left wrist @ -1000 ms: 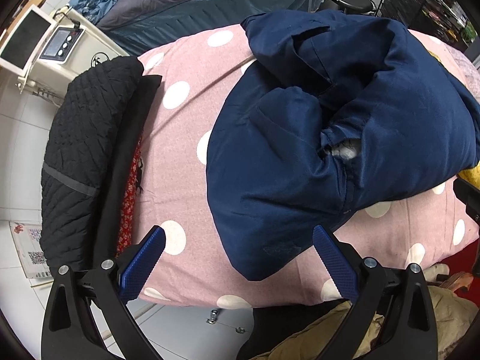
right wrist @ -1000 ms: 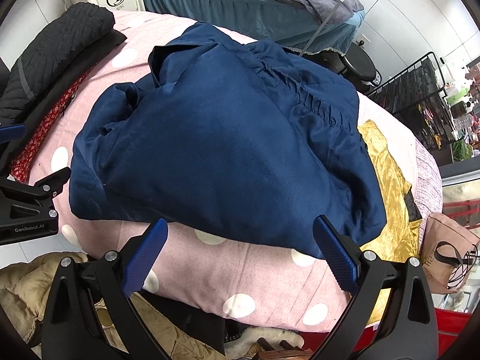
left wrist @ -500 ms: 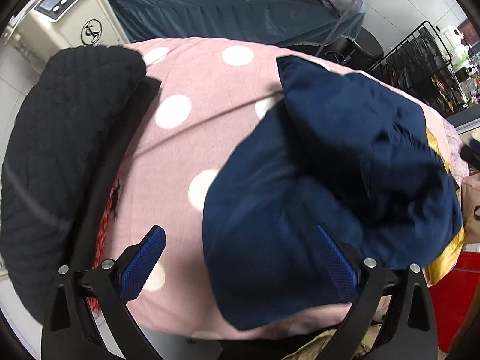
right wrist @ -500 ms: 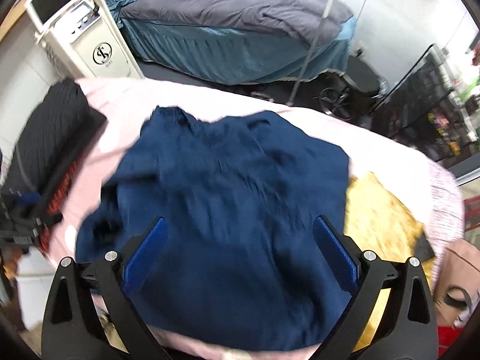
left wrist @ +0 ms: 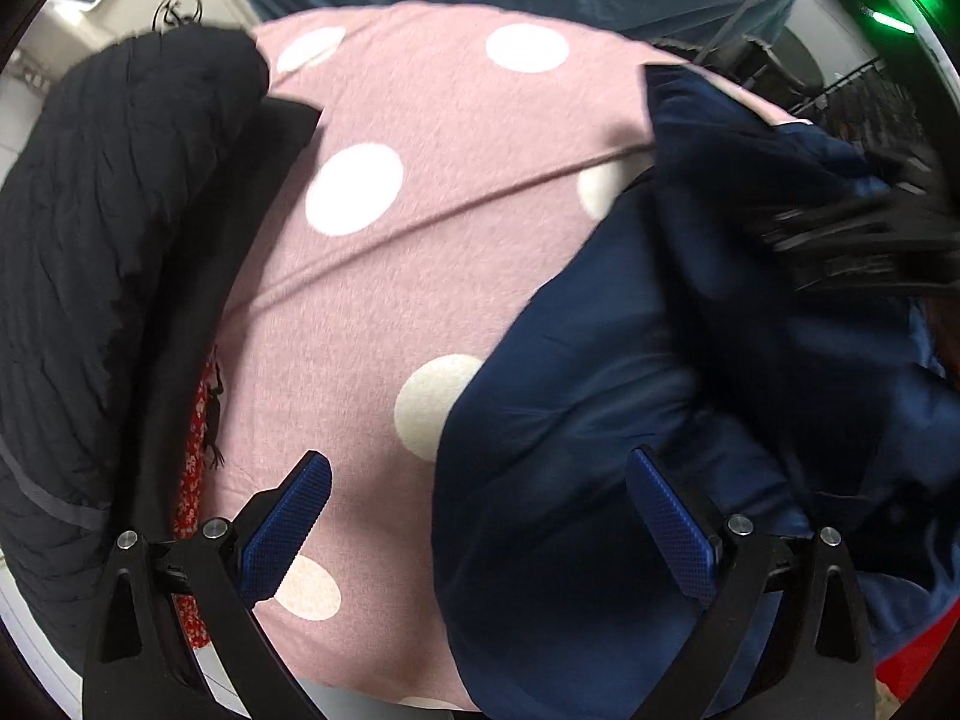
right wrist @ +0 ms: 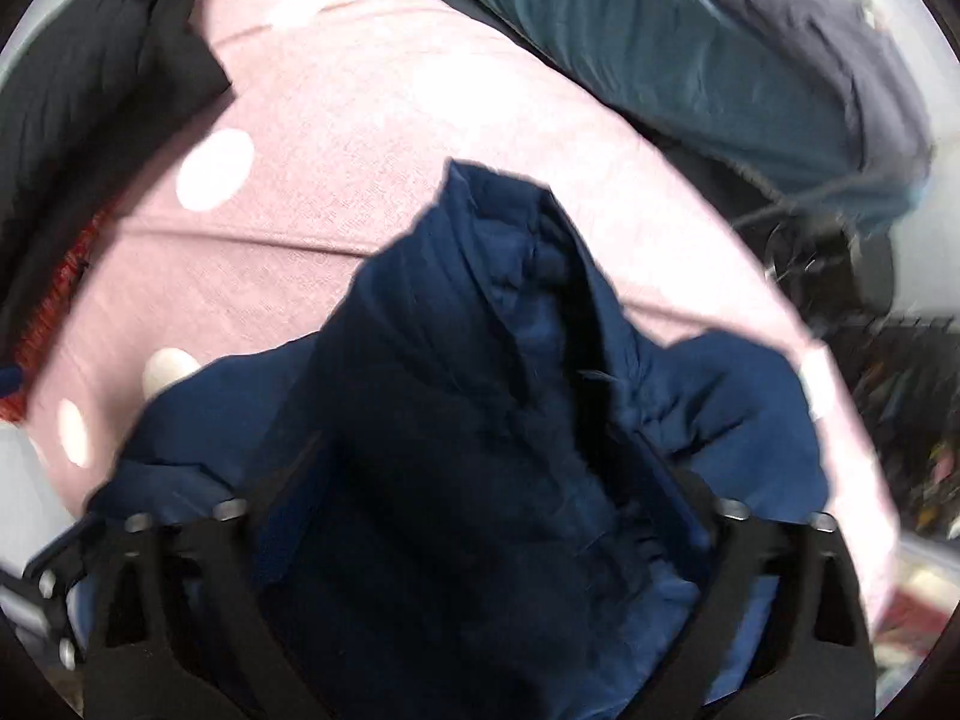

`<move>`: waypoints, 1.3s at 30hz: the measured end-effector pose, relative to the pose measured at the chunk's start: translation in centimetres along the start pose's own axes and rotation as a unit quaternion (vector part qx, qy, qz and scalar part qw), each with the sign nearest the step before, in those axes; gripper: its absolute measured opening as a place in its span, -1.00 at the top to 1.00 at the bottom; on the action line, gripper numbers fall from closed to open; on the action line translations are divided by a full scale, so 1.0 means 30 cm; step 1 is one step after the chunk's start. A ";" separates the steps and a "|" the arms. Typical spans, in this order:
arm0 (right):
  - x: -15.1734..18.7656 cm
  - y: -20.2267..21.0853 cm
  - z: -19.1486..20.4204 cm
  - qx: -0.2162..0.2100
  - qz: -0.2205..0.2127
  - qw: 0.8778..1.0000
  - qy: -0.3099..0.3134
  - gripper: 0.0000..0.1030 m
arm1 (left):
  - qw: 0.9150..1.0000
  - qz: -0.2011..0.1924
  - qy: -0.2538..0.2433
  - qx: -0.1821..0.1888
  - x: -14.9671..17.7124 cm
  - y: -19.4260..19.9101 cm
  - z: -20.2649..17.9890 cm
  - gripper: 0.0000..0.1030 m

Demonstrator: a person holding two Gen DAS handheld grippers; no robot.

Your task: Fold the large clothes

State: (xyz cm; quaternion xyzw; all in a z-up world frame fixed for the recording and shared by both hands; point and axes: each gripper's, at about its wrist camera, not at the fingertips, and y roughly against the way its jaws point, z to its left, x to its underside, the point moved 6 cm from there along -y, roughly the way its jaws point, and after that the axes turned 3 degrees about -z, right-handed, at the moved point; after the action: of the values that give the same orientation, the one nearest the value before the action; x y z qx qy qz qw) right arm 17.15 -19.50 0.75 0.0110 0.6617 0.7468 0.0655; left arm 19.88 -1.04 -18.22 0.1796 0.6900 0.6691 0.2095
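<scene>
The right hand-held gripper (right wrist: 474, 540) is closing on a bunched ridge of the jacket (right wrist: 480, 396) — the left hand-held gripper (left wrist: 480, 516) hovers wide open, empty — so next likely comes a lift to fold.

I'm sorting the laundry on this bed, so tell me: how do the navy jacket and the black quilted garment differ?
The navy jacket is smooth and crumpled into loose folds; the black quilted garment is stitched in ridges and lies in a compact roll. The navy jacket lies in the middle of the pink dotted cover, bunched between the closing right tongs; the black garment lies at the cover's edge, untouched. Both are dark, bulky outerwear lying on that cover.
</scene>
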 end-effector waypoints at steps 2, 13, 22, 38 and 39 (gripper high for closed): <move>0.059 0.065 -0.086 -0.029 -0.021 0.998 -0.051 0.51 | 1.000 0.005 0.003 0.004 0.002 -0.037 0.013 -0.88; 0.900 0.388 -0.579 0.145 -0.015 0.949 -0.278 0.70 | 0.998 -0.028 -0.045 0.041 -0.093 -0.065 -0.138 -0.87; 1.318 0.328 -0.405 0.276 0.092 0.914 -0.284 -0.58 | 0.982 -0.005 -0.184 0.042 0.040 -0.062 -0.515 -0.88; 0.678 0.105 -0.100 -0.017 -0.073 0.948 -0.309 -0.82 | 0.984 -0.009 -0.172 0.037 0.286 -0.134 -0.450 0.15; 0.662 0.046 -0.082 -0.035 -0.064 0.945 -0.320 -0.80 | 0.985 -0.009 -0.166 0.037 0.290 -0.127 -0.428 0.28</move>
State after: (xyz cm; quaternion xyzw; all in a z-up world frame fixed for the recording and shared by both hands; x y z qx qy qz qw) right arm -2.90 -19.86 0.43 0.2051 0.5789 0.7206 0.3218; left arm 5.84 -7.51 -22.24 0.2896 0.6717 0.6017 0.3207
